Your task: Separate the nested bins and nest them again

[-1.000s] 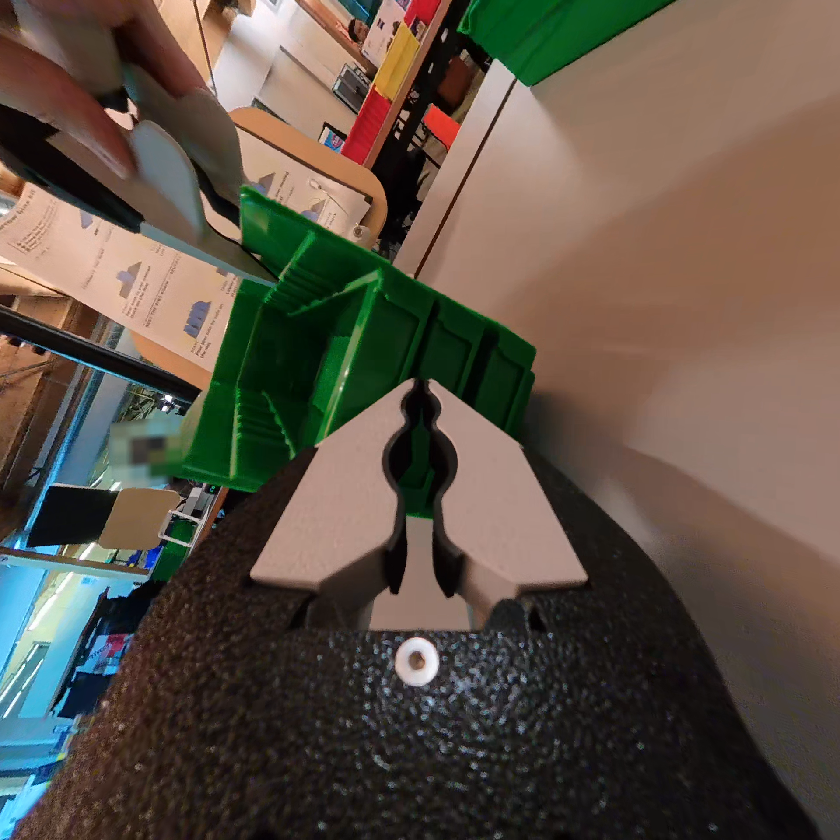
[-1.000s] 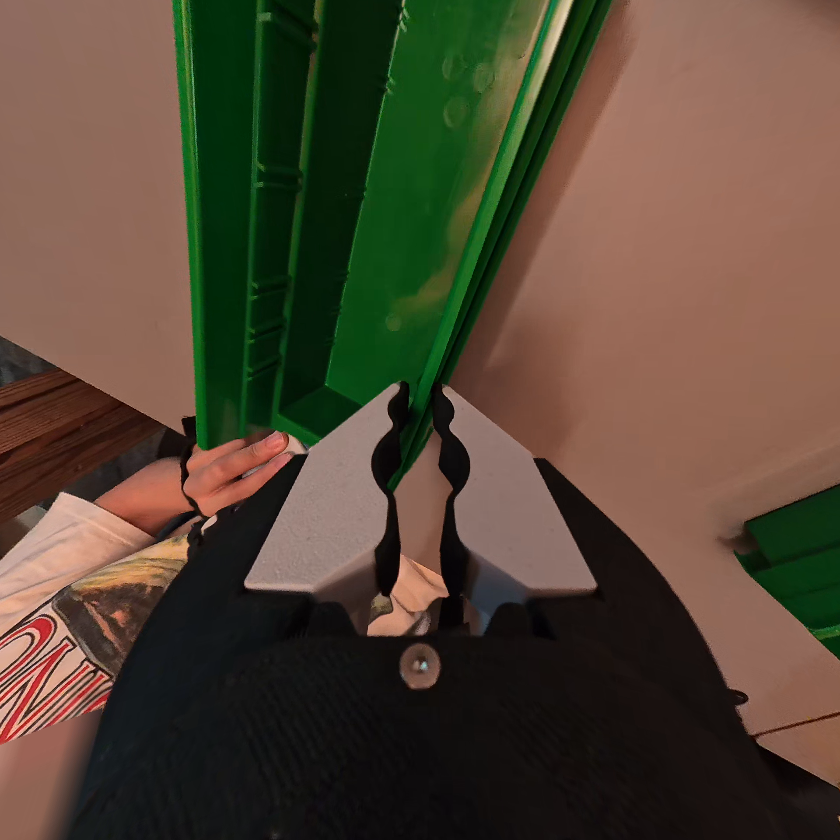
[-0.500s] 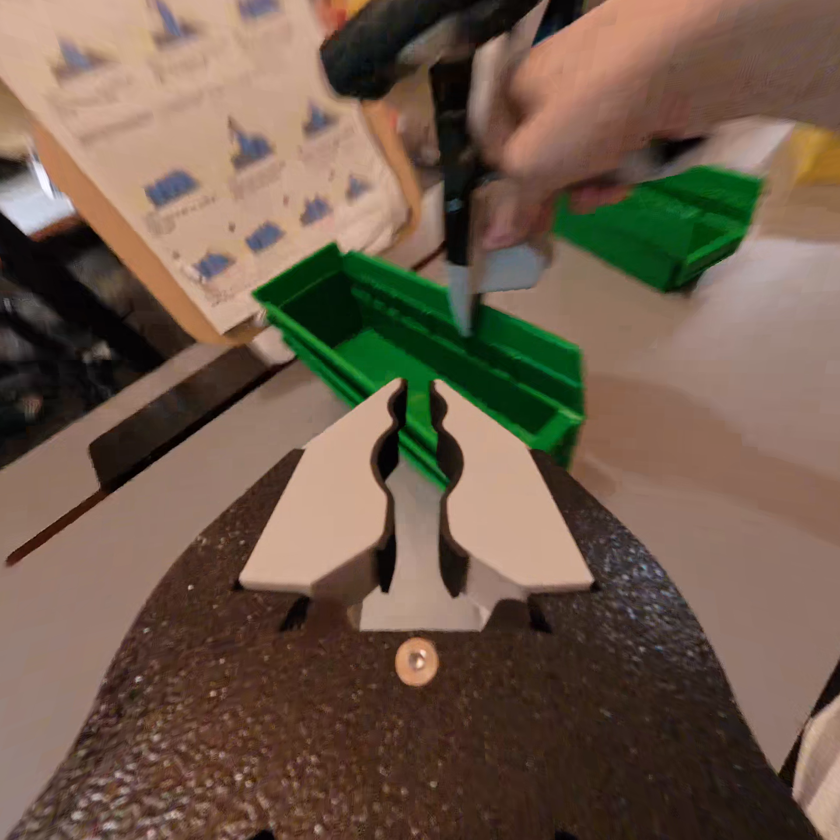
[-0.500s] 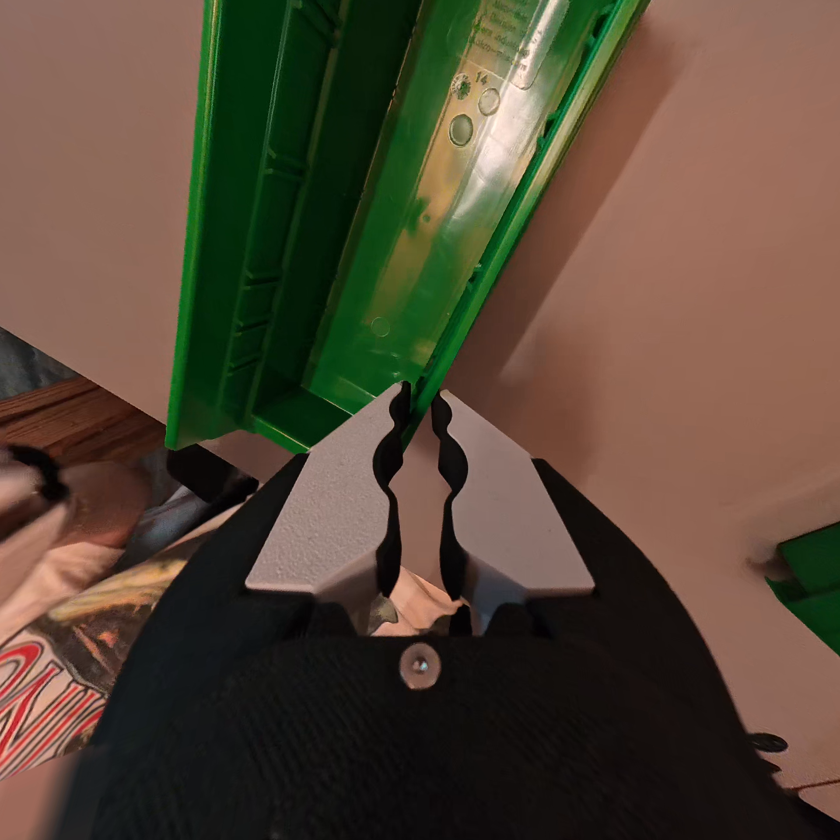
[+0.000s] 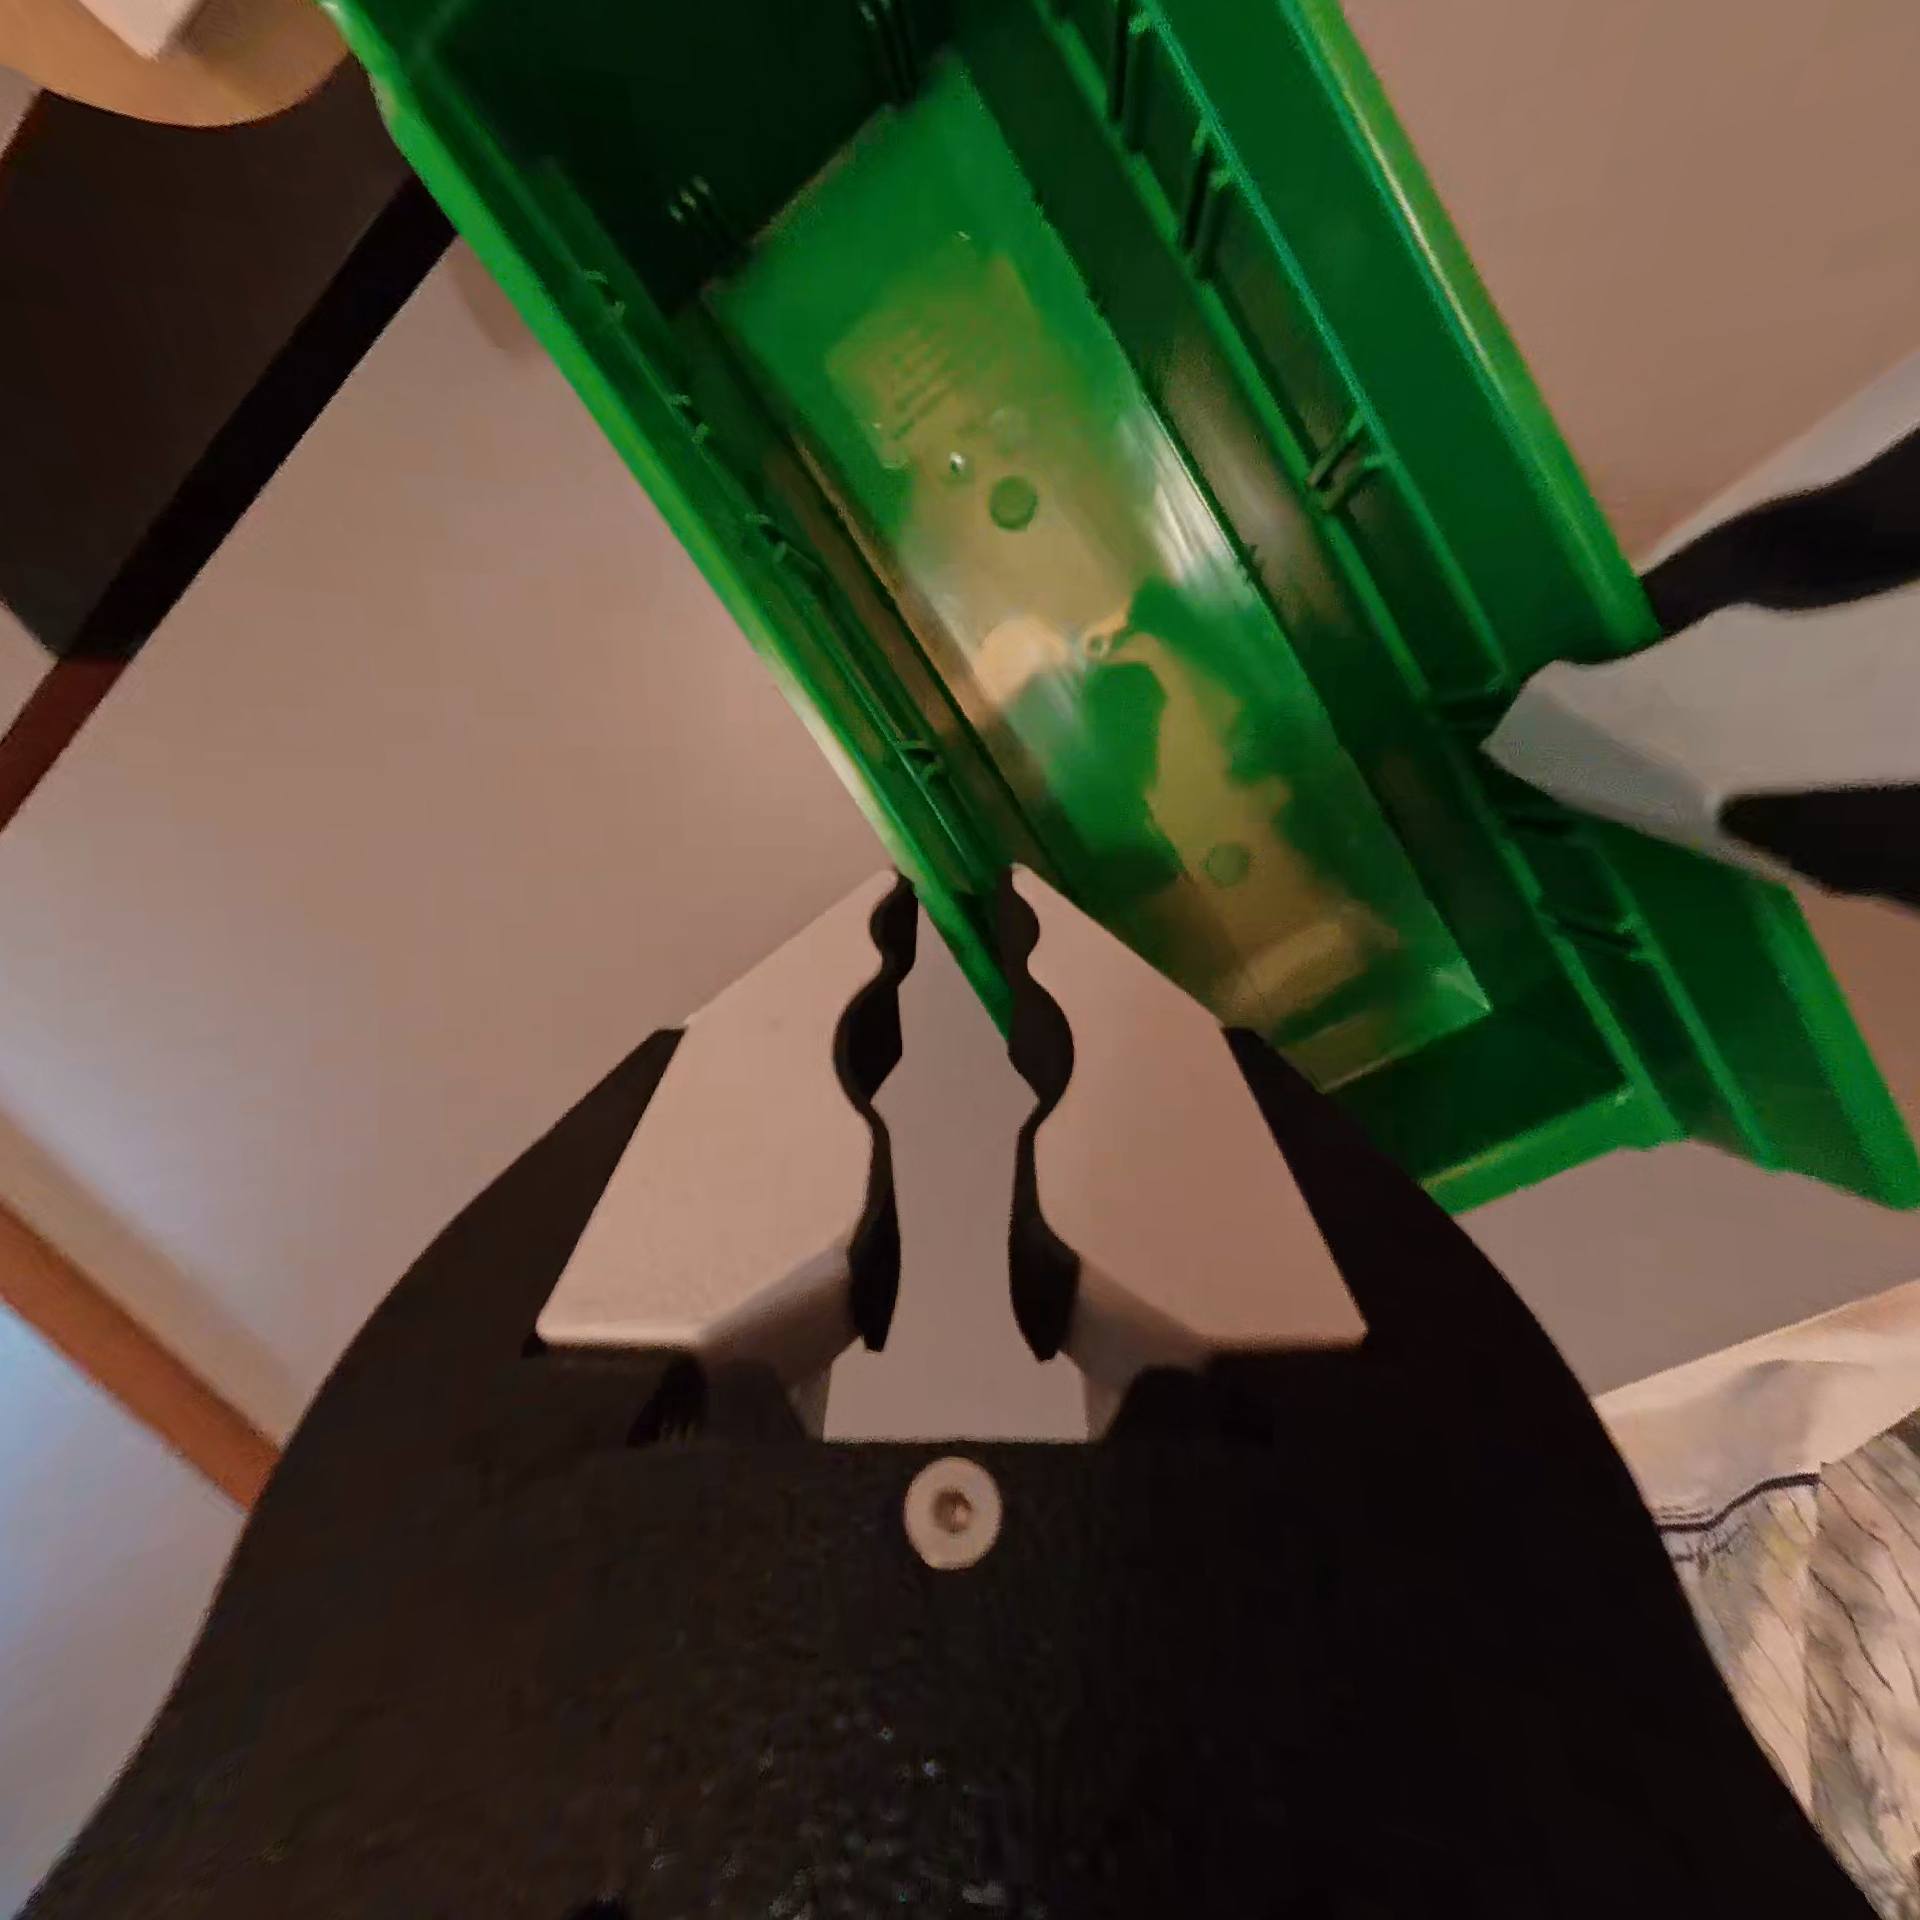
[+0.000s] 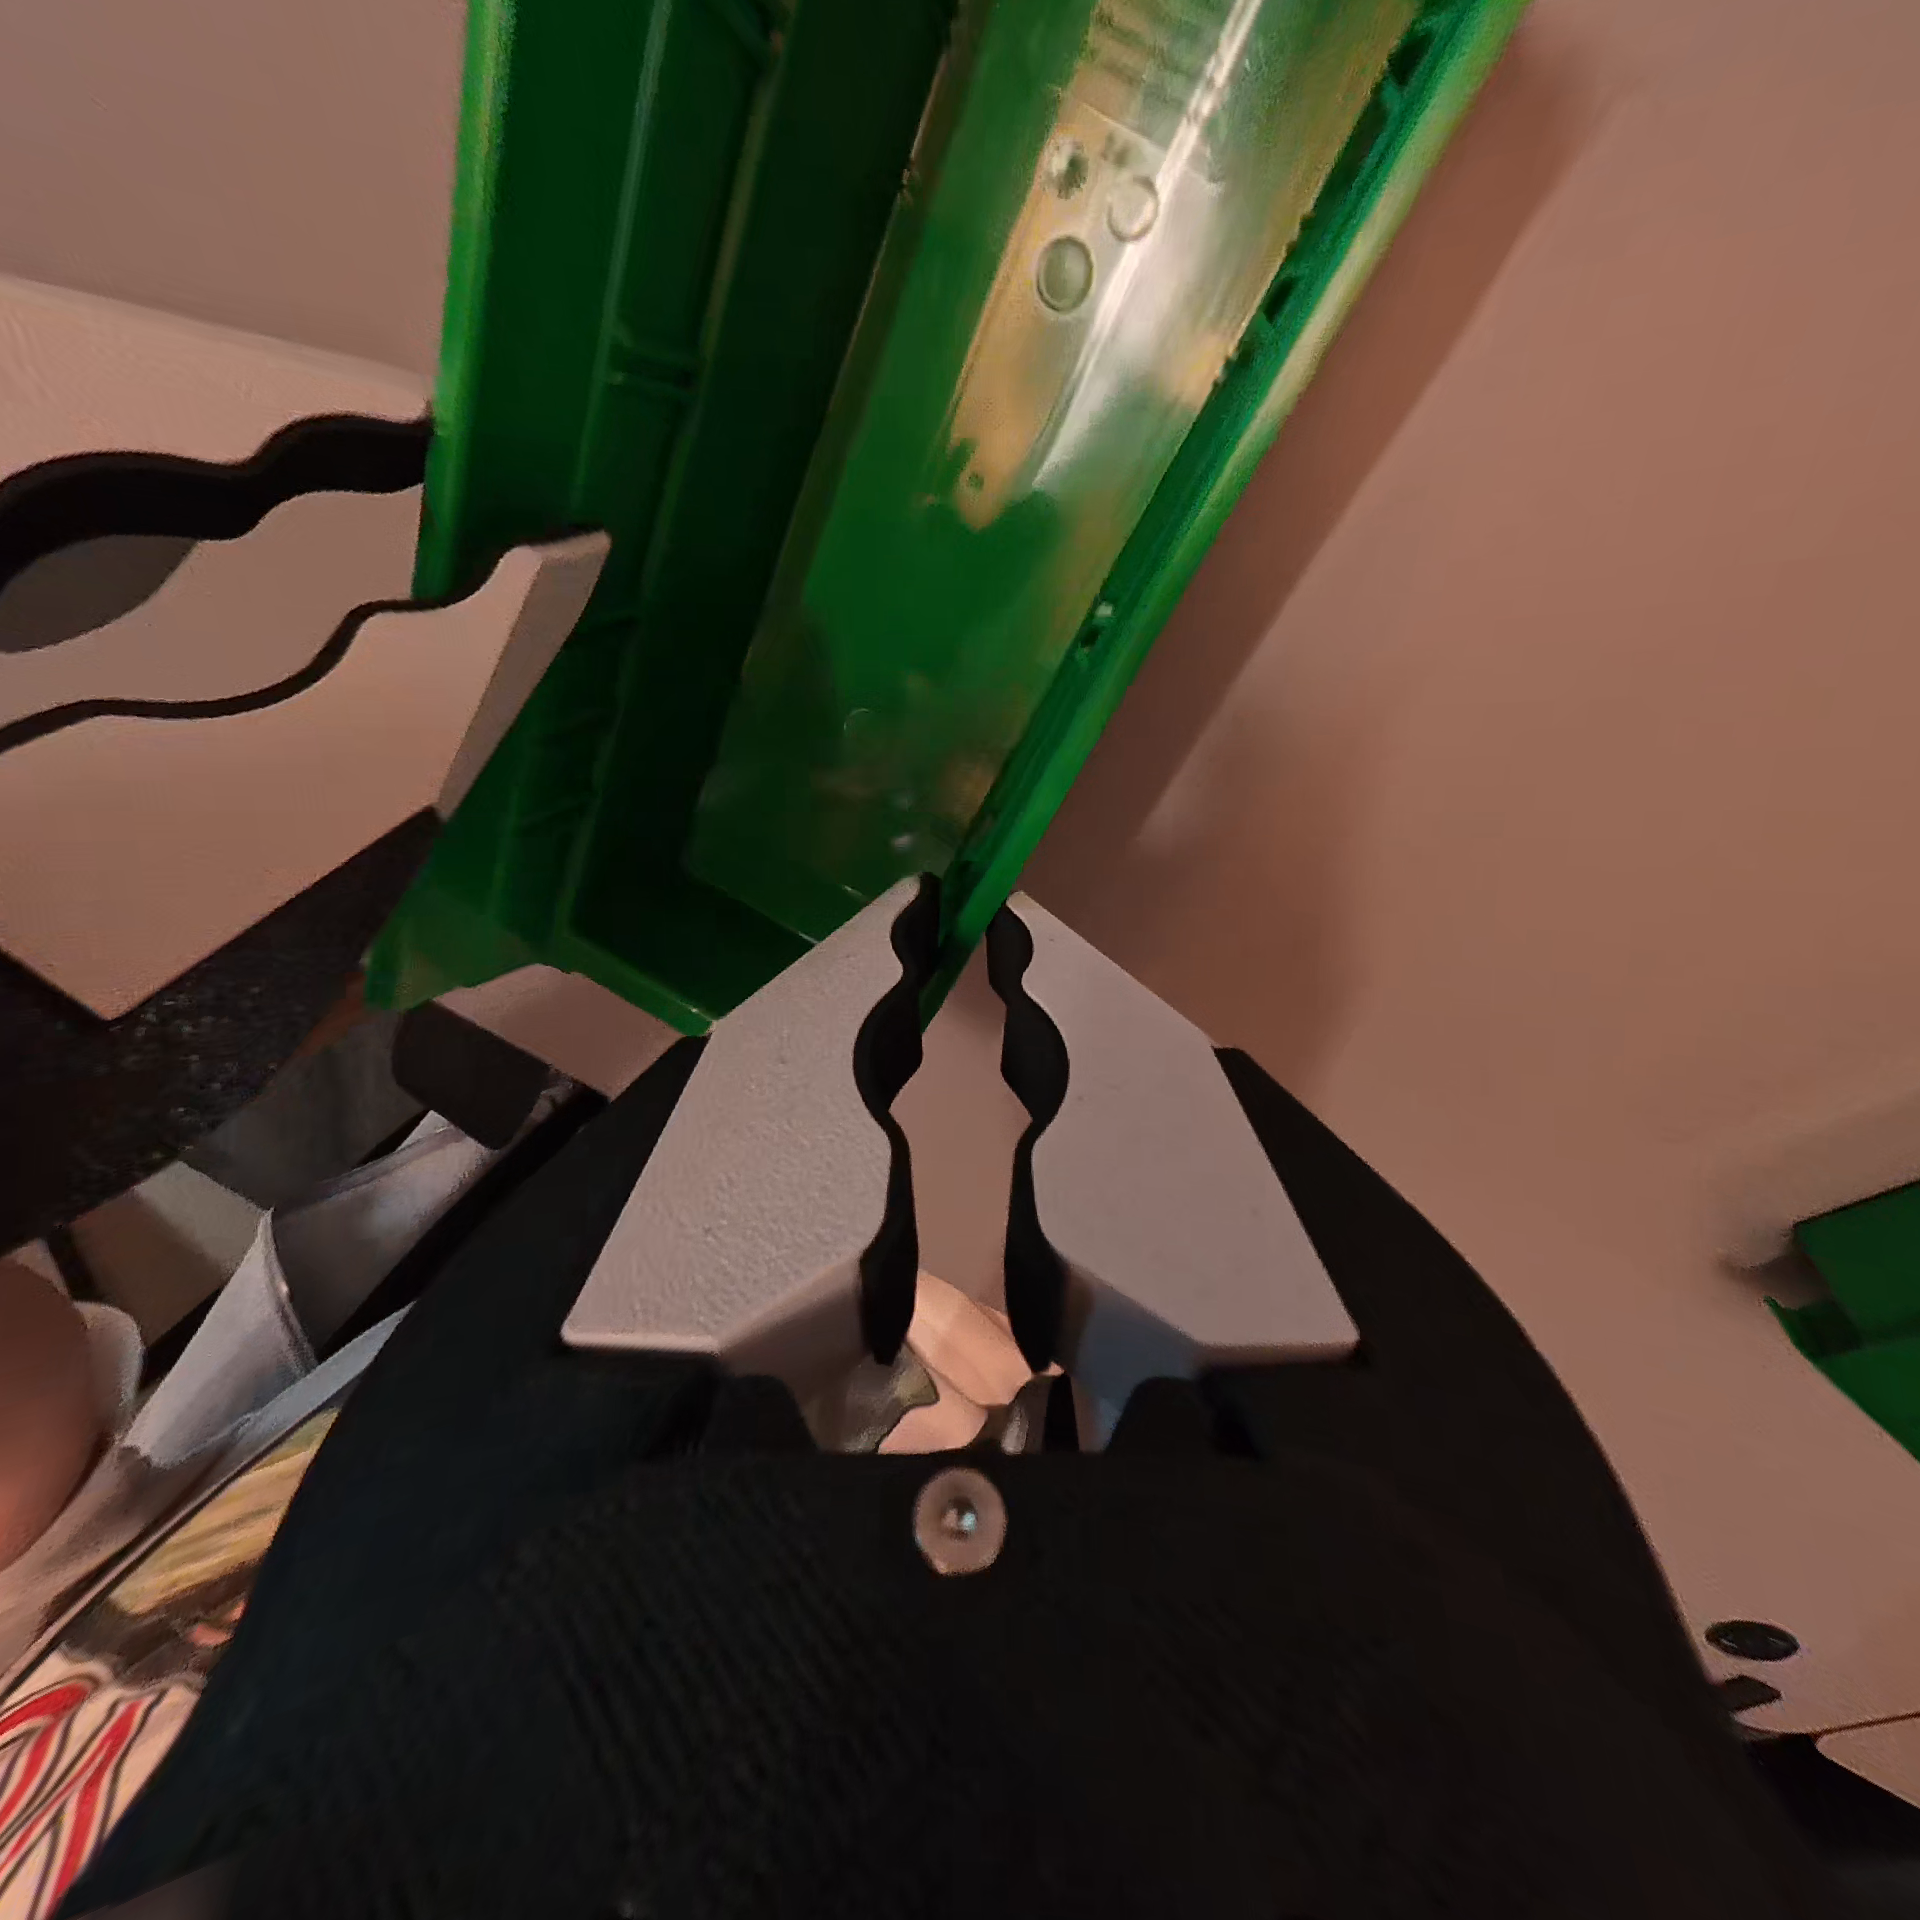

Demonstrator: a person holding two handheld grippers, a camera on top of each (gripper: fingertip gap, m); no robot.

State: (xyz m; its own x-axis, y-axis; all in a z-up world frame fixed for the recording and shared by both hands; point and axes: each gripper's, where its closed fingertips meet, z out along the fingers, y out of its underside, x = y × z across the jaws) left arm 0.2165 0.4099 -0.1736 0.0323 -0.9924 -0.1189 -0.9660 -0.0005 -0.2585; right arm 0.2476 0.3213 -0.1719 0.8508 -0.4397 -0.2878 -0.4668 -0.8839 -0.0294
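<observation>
A long narrow green bin, with a doubled rim as if another sits nested in it, hangs lengthwise over the beige table. My left gripper is closed on the bin's left long wall near its near end. My right gripper is closed on the rim of the right long wall. In the right wrist view the bin shows with the left gripper straddling its left wall. In the left wrist view one of the right gripper's fingers shows at the right wall.
A second green bin lies on the table at the right edge of the right wrist view. The table's front edge and a person's printed clothing are close below. A dark gap runs past the table's far-left side.
My left gripper left the bin's end, swung round above it and came onto its left long wall. My right gripper kept its hold on the right wall.
</observation>
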